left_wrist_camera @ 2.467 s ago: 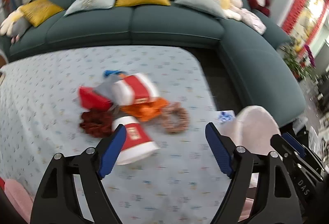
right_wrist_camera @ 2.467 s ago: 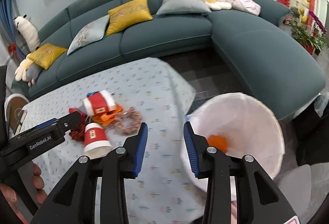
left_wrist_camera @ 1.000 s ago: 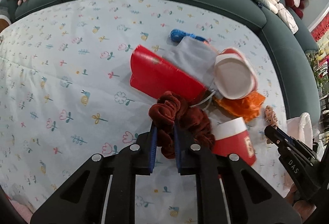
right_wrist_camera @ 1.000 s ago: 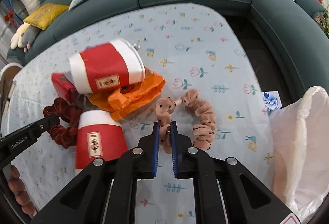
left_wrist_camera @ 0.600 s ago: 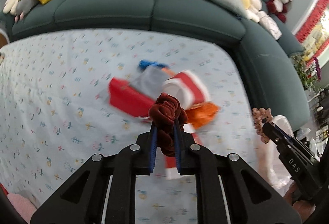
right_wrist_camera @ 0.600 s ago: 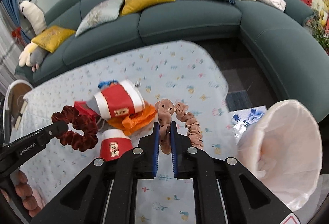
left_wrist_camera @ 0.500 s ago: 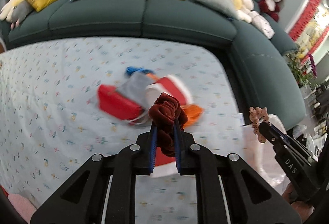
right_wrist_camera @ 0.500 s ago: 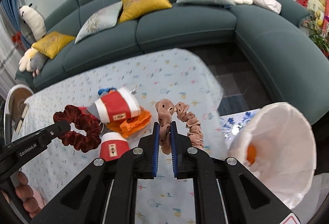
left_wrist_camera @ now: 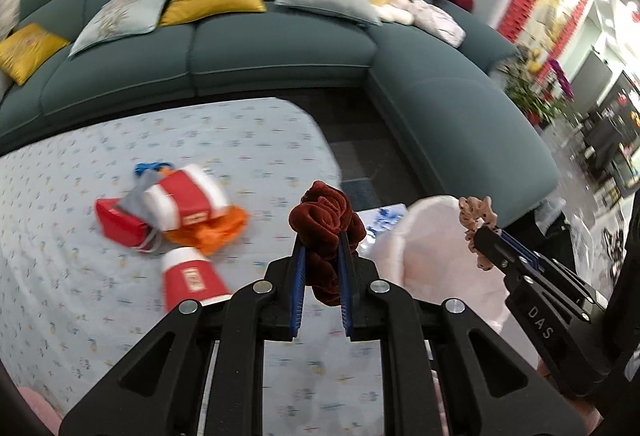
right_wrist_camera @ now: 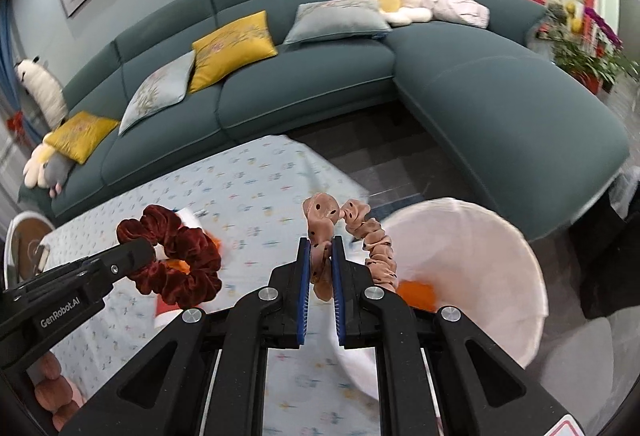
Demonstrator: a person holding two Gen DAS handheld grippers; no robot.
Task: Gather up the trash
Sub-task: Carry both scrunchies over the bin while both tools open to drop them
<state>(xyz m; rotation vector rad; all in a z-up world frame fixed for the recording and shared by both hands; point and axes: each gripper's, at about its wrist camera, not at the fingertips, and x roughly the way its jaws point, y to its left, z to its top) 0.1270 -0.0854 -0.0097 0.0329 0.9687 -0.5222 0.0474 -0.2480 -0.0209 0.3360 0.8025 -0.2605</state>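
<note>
Teal sectional sofa [right_wrist_camera: 304,83] with yellow and grey cushions curves behind the desk [left_wrist_camera: 248,139], which wears a pale floral cloth. The left gripper [left_wrist_camera: 322,268] has its blue fingers [left_wrist_camera: 299,276] clenched on a dark red velvet scrunchie [left_wrist_camera: 326,224], held in the air above the desk. The right gripper [right_wrist_camera: 320,268] pinches a peach dotted scrunchie [right_wrist_camera: 320,220], whose loop dangles beside the open white trash bag [right_wrist_camera: 500,236]; something orange lies inside the bag. On the cloth lie two red-and-white paper cups [left_wrist_camera: 192,276], a red packet [left_wrist_camera: 118,224] and an orange wrapper [left_wrist_camera: 216,228]. A second ago both scrunchies lay on the desk among this litter; now both are lifted, the peach one near the bag's mouth.
</note>
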